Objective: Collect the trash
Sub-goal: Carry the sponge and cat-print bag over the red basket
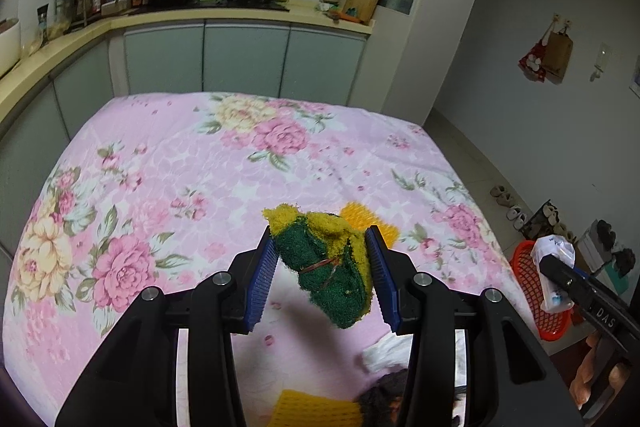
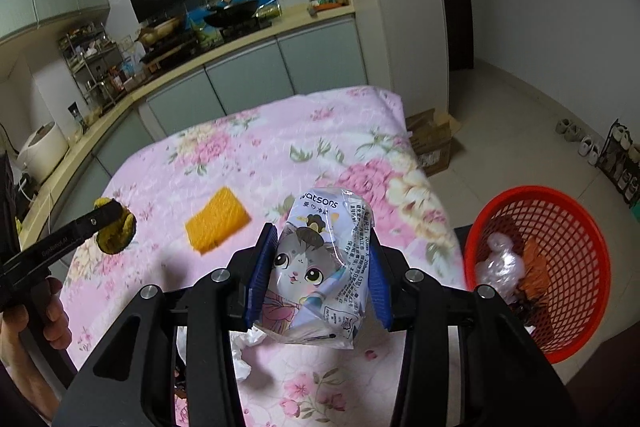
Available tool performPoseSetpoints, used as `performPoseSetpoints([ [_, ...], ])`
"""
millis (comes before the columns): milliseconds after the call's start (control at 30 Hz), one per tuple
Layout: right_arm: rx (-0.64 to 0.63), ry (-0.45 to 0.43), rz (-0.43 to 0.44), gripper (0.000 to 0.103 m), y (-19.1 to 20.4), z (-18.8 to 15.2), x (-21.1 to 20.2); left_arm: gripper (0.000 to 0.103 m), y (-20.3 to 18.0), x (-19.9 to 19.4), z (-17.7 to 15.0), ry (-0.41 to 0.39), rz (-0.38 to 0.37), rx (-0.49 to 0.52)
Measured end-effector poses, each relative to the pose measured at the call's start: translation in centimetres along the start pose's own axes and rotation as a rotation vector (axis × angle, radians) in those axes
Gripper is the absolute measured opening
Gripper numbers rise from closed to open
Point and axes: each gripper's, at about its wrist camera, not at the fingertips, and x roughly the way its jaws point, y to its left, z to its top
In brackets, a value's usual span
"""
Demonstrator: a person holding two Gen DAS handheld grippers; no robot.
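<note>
Two grippers, both loaded, both clear of the table.

Left gripper [image 1: 325,269]: blue pads clamped narrow on a rolled green-and-yellow scouring sponge [image 1: 326,263] tied with a rubber band. Bundle sits skewed between the pads, lower end hanging free below the grip. In the right wrist view it shows at far left, above the pink floral tablecloth [image 2: 224,155], well apart from the basket. Hand [image 2: 44,311] visible on the handle.

Middle: yellow sponge [image 2: 218,219] lying flat on the cloth, untouched, not yet collected. Crumpled white tissue [image 2: 244,347] on the cloth near the bottom edge, just under the right gripper. Another yellow ribbed piece [image 1: 316,409] and something dark beside it at the bottom of the left view; can't tell what the dark thing is.

Right gripper [image 2: 322,269]: pads pressing both sides of a cat-print wipes packet [image 2: 320,267], film visibly creased, packet upright.

Red mesh basket [image 2: 540,279] off the table's right edge, lower than the tabletop, already holding a clear plastic wad and some brownish scraps.

Judgement on the step: carry to basket, right first since it is nearer. Move across above the table edge, stop over the basket middle, not the rim, then release; soft packet could catch on the mesh lip. Left has the longer reach across; the skewed sponge may slip, so keep the squeeze and avoid swinging.
</note>
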Motion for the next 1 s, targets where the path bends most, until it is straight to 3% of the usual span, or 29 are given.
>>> performPoseSetpoints([
  [367,0.044,-0.066,-0.053,0.041,-3.8,1.3,-3.2,0.043,-5.8,-0.4,1.3,-0.032,-0.07,0.086],
  [1000,0.182,-0.133,-0.239,0.042,-14.7,1.2,-8.3,0.043,-20.5,3.6,-0.8,0.05,-0.258,0.272],
])
